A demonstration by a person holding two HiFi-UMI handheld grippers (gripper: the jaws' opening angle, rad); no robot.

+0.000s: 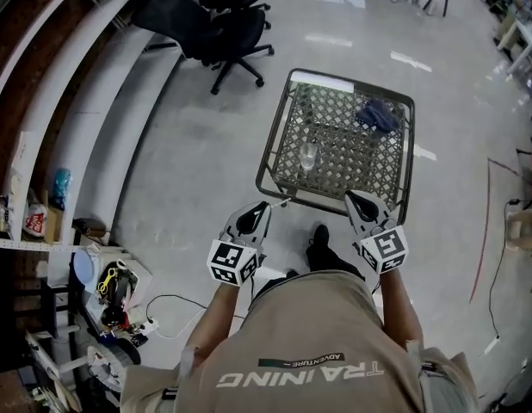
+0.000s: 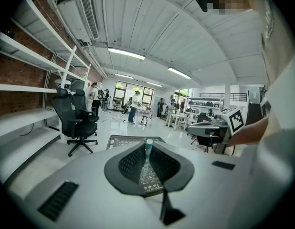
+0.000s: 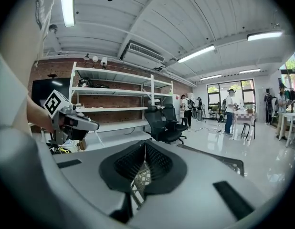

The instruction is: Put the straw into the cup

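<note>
Seen from above, a person stands just short of a small metal mesh table (image 1: 272, 157), holding a gripper out toward its near rim in each hand. The left gripper (image 1: 260, 209) has its jaws nearly closed on a white straw (image 2: 148, 150) with a teal top. The straw stands upright, probably so it can drop straight into the clear cup (image 1: 308, 156), which sits on the mesh left of centre. The right gripper (image 1: 359, 203) has its jaws pressed together on nothing, perhaps kept free to steady the cup. The straw's lower end is hidden between the jaws. A dark blue item (image 1: 378, 114) at the table's far right is too small to identify.
</note>
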